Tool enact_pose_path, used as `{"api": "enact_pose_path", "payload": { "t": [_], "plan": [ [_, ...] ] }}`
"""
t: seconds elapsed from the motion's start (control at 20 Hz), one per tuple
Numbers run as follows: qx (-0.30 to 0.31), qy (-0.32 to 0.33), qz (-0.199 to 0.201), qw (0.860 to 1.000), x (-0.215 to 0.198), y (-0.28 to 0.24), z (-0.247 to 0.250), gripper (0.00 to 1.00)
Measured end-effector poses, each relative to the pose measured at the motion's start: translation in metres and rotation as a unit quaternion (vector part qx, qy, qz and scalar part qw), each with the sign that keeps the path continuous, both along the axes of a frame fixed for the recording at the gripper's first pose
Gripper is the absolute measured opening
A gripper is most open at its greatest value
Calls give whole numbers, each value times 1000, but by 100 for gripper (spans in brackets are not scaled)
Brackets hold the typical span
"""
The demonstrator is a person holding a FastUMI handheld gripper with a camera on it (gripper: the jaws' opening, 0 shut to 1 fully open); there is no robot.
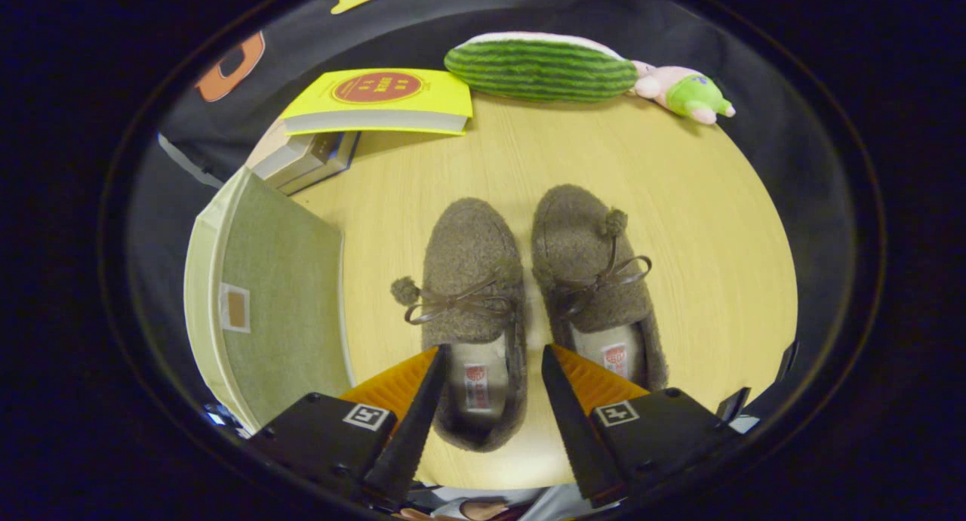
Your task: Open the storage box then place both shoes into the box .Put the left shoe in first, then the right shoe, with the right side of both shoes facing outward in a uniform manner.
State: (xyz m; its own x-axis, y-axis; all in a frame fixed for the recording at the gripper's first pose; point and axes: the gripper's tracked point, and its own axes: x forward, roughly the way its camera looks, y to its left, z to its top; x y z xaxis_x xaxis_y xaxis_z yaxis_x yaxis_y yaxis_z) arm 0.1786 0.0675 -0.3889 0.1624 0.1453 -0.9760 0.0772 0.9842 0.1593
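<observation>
Two brown fuzzy shoes with bow laces and pom-poms lie side by side on the wooden table (679, 226), toes pointing away. The left shoe (472, 279) has its heel opening between my fingers. The right shoe (592, 272) lies just ahead of the right finger (562, 400). My gripper (494, 355) hovers above the heels, open, with nothing pressed between the fingers. The storage box (272, 302), pale green with a cream rim and its lid on, stands to the left of the shoes.
Beyond the box lies a stack of books topped by a yellow book (381, 98). A watermelon-striped plush (539, 68) and a small pink and green plush toy (683, 90) rest at the table's far edge.
</observation>
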Motion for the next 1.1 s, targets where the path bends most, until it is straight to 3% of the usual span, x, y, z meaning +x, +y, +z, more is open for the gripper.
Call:
{"api": "enact_pose_path", "payload": {
  "t": [0.1,0.25,0.3,0.4,0.8,1.1],
  "plan": [
    [5,17,-8,1000,-3,3,-11,69],
    [-42,2,7,999,12,-12,-25,47],
    [-40,13,11,999,11,-11,-31,24],
    [-27,22,0,999,14,-7,-38,9],
    [51,57,-65,995,7,1,-21,6],
    [39,40,-49,997,5,7,11,6]
  ]
}}
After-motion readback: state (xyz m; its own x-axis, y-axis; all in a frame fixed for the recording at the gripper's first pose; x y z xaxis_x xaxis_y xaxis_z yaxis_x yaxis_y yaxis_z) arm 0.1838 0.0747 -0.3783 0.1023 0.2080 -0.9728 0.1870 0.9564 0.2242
